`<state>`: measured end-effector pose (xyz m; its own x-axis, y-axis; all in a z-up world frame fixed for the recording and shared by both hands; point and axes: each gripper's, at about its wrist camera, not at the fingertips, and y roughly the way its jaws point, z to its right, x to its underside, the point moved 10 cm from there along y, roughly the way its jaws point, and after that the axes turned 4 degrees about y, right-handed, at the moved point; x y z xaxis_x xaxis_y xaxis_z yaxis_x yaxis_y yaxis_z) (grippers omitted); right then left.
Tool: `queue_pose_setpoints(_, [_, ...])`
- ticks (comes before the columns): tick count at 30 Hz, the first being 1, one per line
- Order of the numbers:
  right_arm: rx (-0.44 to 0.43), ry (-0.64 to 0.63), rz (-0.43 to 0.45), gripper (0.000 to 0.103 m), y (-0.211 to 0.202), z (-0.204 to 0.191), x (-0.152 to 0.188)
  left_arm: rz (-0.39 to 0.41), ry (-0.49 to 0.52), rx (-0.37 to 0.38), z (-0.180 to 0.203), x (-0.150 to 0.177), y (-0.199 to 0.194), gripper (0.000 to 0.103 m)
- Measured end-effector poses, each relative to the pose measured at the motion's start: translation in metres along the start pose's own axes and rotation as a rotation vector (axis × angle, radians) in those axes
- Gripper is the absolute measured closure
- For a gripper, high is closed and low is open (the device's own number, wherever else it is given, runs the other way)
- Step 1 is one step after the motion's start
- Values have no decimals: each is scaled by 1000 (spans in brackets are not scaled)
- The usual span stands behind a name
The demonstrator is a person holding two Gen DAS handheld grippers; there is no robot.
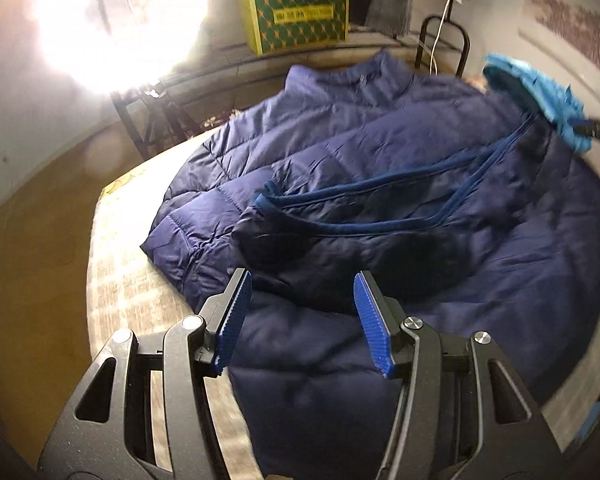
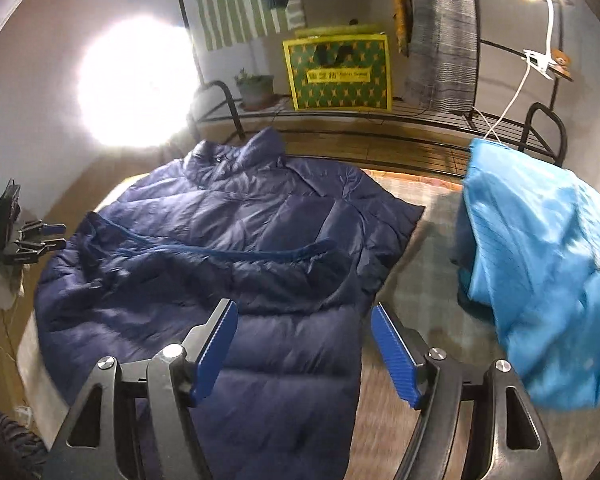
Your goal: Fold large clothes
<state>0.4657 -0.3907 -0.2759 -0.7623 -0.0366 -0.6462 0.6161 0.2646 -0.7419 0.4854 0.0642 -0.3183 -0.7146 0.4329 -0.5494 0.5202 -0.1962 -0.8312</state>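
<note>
Navy puffer jacket [image 1: 380, 200] is lying flat on the table [image 1: 132, 248], collar up at 12 o'clock and hem toward the cameras. One sleeve is already laid across the chest – you can see its lighter blue cuff trim running over the body – so my guess is the sleeves got tucked in first to make a neat rectangle before the bottom gets folded up.

Left gripper [image 1: 302, 320] hangs above the hem with its jaws apart and nothing between the pads. Right gripper [image 2: 304, 350] is the same deal: jaws spread wide, empty, sitting over the jacket's edge at about 6 o'clock. Both over the bottom edge looks like a setup for grabbing the hem at two spots so the bulky thing lifts evenly.

The views split the scene nicely. Right wrist view shows the light blue garment [image 2: 540, 280] in full at 3 o'clock, draped beside the jacket, plus the left gripper way over at 9 o'clock. Left wrist view only catches a corner of that garment at 2 o'clock, but shows the jacket's far side edge on the table better.
</note>
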Motion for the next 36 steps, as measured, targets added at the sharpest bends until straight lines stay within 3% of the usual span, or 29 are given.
queue_pose_setpoints(4, [-1,-8,-19,23,32,9,-8,-59,61,-18,-5,1,28,48])
queue_pose_setpoints(13, [-10,-121,-140,22,76,7,-5,-47,123,18,0,0,51,45])
queue_pose_setpoints(15, [-20,-138,-151,30,80,3,-7,-32,126,15,1,-1,51,50])
queue_pose_setpoints(17, [-24,-151,-165,47,84,-3,-9,-20,97,48,1,-1,50,80])
queue_pose_setpoints(18, [-20,-157,-166,51,85,-4,-9,-17,79,60,-1,-1,50,87])
queue_pose_setpoints(19, [-10,-168,-165,61,86,-6,-10,-15,72,65,-1,-1,49,95])
queue_pose_setpoints(20, [7,-176,-163,72,86,-6,-10,-10,71,69,-2,0,48,96])
queue_pose_setpoints(22, [16,-182,-161,76,85,-6,-10,-2,92,66,-1,2,44,96])
queue_pose_setpoints(24, [8,-182,-166,74,85,-7,-11,-1,105,51,-3,2,40,92])
queue_pose_setpoints(25, [14,-179,-164,68,84,-5,-12,-1,96,38,-6,3,38,86])
queue_pose_setpoints(26, [21,-172,-164,50,83,-3,-12,7,88,22,-11,2,37,69])
queue_pose_setpoints(28, [27,-150,-146,34,81,1,-17,44,74,-17,-20,-1,31,48])
queue_pose_setpoints(32, [7,-124,-135,30,84,3,-23,51,69,-21,-31,-5,35,46])
queue_pose_setpoints(36, [2,-108,-164,28,97,8,-20,-13,120,17,-18,0,55,50])
